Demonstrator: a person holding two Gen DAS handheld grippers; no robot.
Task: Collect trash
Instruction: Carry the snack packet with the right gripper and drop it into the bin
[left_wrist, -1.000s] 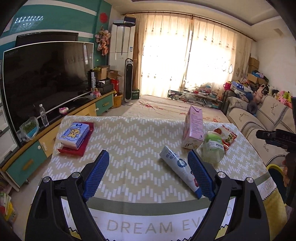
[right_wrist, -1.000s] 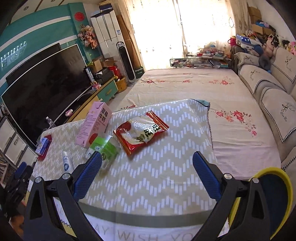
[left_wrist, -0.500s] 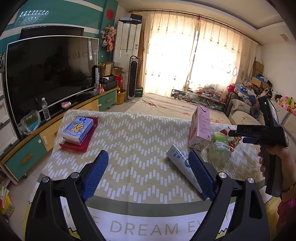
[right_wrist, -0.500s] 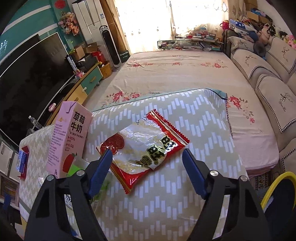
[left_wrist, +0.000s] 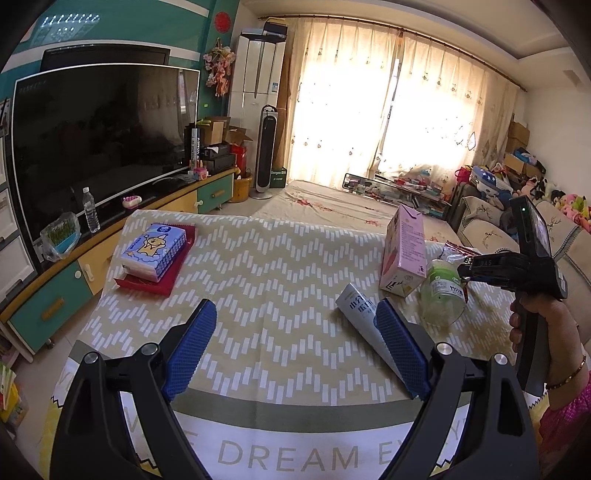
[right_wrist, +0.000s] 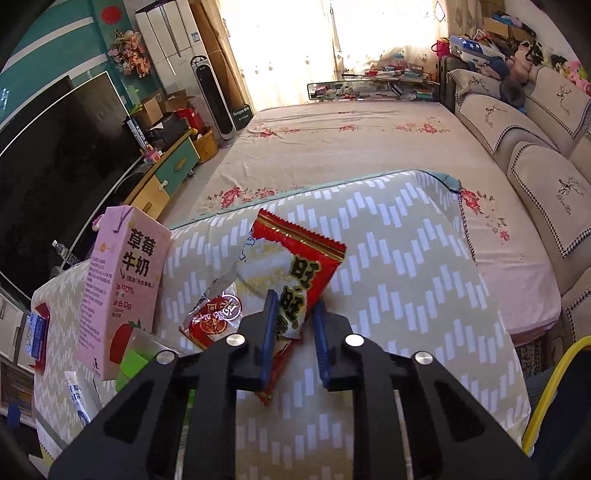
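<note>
Right wrist view: your right tongs (right_wrist: 293, 334), wide a second ago, closing onto red snack wrapper (right_wrist: 284, 273) on worktop (right_wrist: 406, 266). First trash nearly gripped. Left tongs (left_wrist: 295, 347) wide, empty, toothpaste tube (left_wrist: 356, 308) just beside.

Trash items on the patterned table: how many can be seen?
4: a red-and-white snack wrapper in the closing right gripper, a pink milk carton, a green-labelled plastic bottle beside it, a white tube. More may be hidden.

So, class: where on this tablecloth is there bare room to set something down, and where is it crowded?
Bare: the wide stretch between the tissue pack on its red tray and the tube. Also bare: the cloth right of the snack bag. Crowded: carton, bottle, tube and bag cluster together.
</note>
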